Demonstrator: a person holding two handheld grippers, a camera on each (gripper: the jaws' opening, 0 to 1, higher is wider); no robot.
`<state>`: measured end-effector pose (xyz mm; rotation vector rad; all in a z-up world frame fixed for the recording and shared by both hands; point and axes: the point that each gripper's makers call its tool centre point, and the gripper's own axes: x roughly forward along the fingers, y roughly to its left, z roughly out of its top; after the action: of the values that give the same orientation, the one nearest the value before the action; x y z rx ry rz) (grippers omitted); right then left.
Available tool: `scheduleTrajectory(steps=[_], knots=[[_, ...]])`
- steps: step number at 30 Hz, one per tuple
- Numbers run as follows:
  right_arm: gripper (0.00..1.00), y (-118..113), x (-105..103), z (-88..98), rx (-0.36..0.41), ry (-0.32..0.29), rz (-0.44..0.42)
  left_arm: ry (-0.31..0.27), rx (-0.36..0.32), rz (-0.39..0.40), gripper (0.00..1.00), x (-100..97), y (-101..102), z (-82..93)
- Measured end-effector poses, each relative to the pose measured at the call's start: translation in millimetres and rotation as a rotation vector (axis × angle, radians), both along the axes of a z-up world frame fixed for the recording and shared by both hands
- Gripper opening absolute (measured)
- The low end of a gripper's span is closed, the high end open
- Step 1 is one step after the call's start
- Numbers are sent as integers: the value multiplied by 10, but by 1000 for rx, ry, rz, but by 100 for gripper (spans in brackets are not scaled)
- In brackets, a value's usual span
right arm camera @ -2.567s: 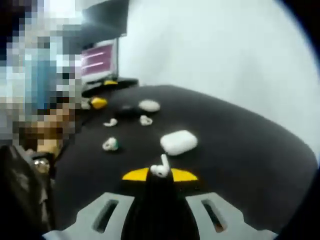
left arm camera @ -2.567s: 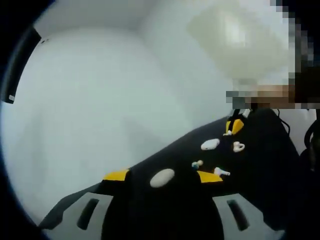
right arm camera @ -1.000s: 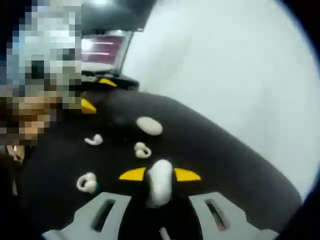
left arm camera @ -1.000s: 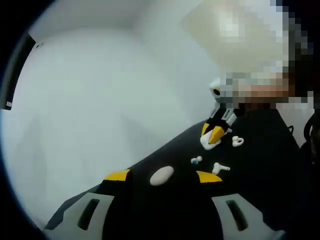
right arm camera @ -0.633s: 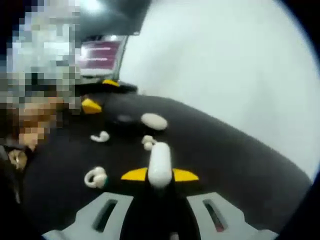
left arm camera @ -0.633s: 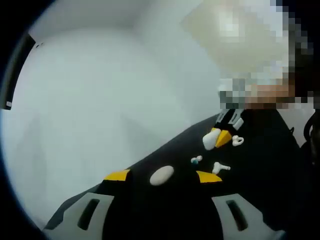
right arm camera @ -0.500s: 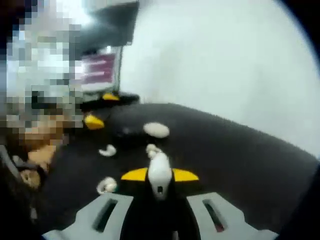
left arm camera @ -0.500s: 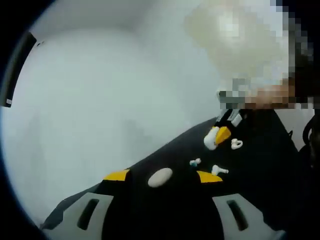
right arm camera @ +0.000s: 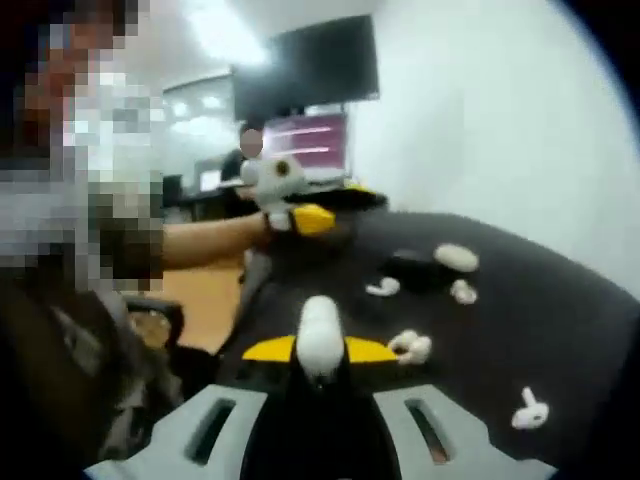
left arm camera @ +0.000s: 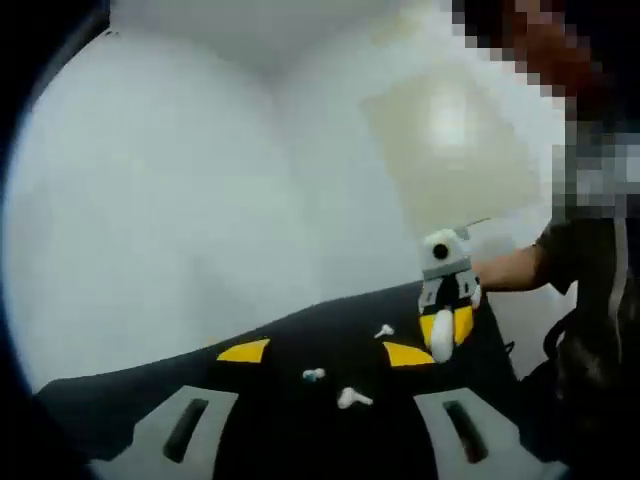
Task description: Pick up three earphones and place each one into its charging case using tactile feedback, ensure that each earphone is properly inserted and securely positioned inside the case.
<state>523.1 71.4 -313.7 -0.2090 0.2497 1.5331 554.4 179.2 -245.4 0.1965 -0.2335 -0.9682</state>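
At lower centre of the right gripper view, the right tongs are clamped on a white charging case, which stands up between the yellow tips, lifted above the dark bench. Just right of the tips lies a looped earphone; another earphone with a stem rests at the lower right, and two more white pieces sit farther back beside a second charging case. Upper left of centre, the left tongs reach in, held by a person's bare forearm.

Across in the left gripper view the left tongs stand open with nothing between them — two earphones lie on the bench just ahead, a third farther back. At right of centre, the right tongs show with the white case in their yellow tips.
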Motion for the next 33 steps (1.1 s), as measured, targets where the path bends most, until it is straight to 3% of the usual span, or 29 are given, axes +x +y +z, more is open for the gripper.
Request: scheduleTrajectory(steps=[2,4,5,6,8,13,16,18,20,23,26,29,33], knots=[[19,-24,11,-22,30,8,5,87,7,-46,38,-65,-116,-60],[21,-16,36,-79,-6,16,-7,82,3,-56,36,-109,-235,-14],[20,-15,38,-89,-13,-19,-7,83,1,-62,36,-126,-282,1],[20,-7,41,-94,-12,-71,7,101,3,-73,36,-161,-369,6],[20,-12,33,-92,-8,-63,5,151,23,-130,35,-269,-569,-25],[18,3,-3,-92,2,-88,27,297,183,-256,28,-424,-1039,-375],[18,13,-25,-85,10,-124,36,297,245,-223,29,-302,-1149,-523],[18,19,-38,-77,15,-149,43,287,236,-226,27,-276,-1199,-538],[18,24,-48,-73,18,-171,46,329,218,-252,16,-295,-1229,-546],[18,20,-34,-67,18,-180,46,334,215,-253,16,-320,-1219,-520],[18,32,-64,-69,18,-180,68,491,168,-270,14,-370,-1194,-520],[18,55,-108,-59,24,-220,87,630,100,-295,14,-384,-1174,-471],[18,53,-103,-48,28,-238,85,677,61,-299,14,-374,-1162,-445]])
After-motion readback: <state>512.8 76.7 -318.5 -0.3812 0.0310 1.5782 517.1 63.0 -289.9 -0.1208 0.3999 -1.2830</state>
